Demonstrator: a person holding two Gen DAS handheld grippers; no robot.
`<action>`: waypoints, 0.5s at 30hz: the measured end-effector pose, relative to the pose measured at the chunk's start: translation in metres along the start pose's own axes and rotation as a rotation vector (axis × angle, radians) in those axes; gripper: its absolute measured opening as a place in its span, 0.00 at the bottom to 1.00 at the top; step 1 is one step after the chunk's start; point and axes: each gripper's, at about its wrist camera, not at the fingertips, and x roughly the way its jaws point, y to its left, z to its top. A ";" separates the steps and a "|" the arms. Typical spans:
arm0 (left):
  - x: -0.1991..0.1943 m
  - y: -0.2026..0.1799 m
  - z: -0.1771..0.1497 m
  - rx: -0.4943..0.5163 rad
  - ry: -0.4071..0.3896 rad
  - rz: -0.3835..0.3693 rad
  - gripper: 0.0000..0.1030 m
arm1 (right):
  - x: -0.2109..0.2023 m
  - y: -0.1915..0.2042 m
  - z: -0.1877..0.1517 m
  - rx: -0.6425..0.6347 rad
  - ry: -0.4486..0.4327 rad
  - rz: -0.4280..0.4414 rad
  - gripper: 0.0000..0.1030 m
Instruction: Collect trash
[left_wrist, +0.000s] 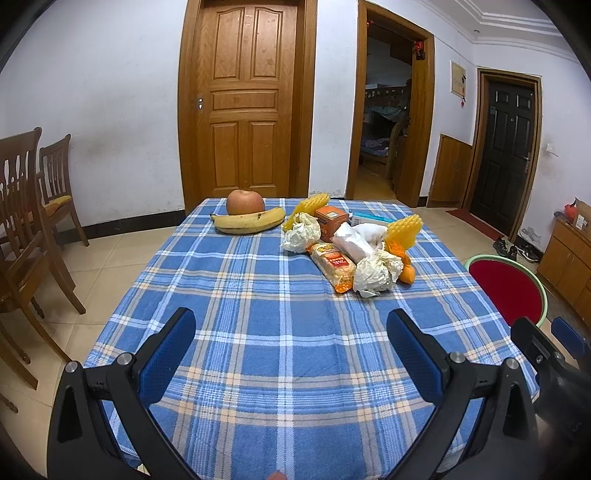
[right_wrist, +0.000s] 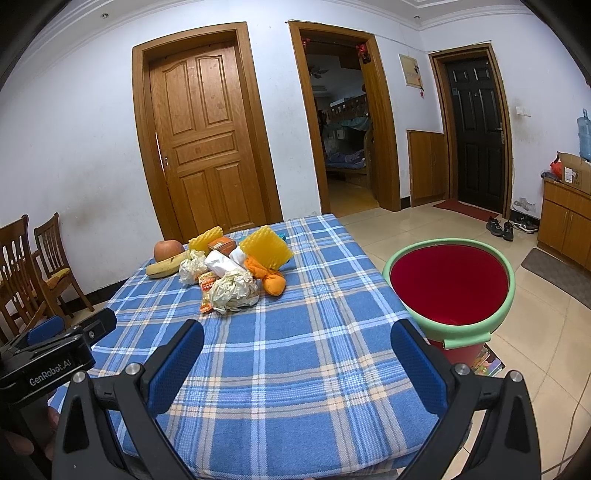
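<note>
A heap of trash lies on the far right part of the blue plaid table (left_wrist: 258, 332): crumpled paper balls (left_wrist: 375, 271) (right_wrist: 232, 290), an orange snack wrapper (left_wrist: 330, 266) (right_wrist: 206, 284), yellow foam nets (left_wrist: 404, 229) (right_wrist: 267, 249), an orange peel (right_wrist: 273, 282), a white packet (left_wrist: 351, 240) and a small orange box (left_wrist: 330, 218). A red bucket with a green rim (right_wrist: 448, 282) (left_wrist: 506, 291) stands on the floor right of the table. My left gripper (left_wrist: 291, 347) hovers open over the near table, empty. My right gripper (right_wrist: 297, 358) is open and empty too.
An apple (left_wrist: 245, 202) and a banana (left_wrist: 249, 220) sit at the table's far left. Wooden chairs (left_wrist: 26, 221) stand left of the table. A wooden cabinet (right_wrist: 567, 218) and shoes (right_wrist: 502, 227) are at the right wall. A colourful booklet (right_wrist: 487, 360) lies under the bucket.
</note>
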 end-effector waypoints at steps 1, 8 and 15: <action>0.001 0.000 0.000 0.000 0.002 0.001 0.99 | 0.000 -0.001 0.000 0.001 0.001 0.001 1.00; 0.008 -0.001 0.001 0.005 0.025 0.002 0.99 | 0.005 0.000 0.000 0.015 0.029 -0.004 1.00; 0.023 0.000 0.009 0.013 0.056 0.013 0.99 | 0.015 -0.006 0.009 0.022 0.065 0.000 1.00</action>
